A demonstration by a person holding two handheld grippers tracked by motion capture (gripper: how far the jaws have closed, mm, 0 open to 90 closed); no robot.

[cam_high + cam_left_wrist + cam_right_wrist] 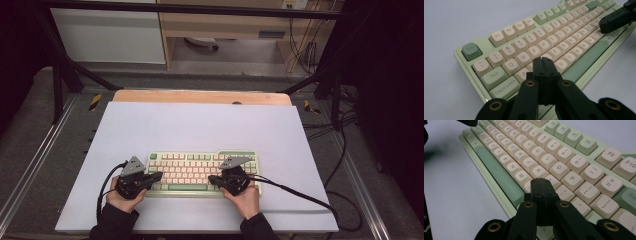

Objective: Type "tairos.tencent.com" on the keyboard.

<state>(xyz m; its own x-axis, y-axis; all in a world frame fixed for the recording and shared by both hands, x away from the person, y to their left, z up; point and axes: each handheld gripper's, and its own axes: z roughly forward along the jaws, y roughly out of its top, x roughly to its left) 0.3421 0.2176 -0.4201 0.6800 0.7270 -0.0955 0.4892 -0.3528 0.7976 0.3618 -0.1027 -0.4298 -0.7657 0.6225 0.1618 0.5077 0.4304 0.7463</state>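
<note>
A pale green keyboard with cream and green keys lies near the front of the white table top. My left gripper is shut, its tip over the keyboard's left end. In the left gripper view the shut jaws hover just above the lower-left letter keys of the keyboard, near A and the row below. My right gripper is shut too, over the right part of the bottom rows. In the right gripper view its tip sits above the keys below K and L on the keyboard. Neither holds anything.
A wooden board edge borders the far side of the table top. Black frame bars stand at the left and right rear. Cables trail from the right gripper over the table's right edge. White surface surrounds the keyboard.
</note>
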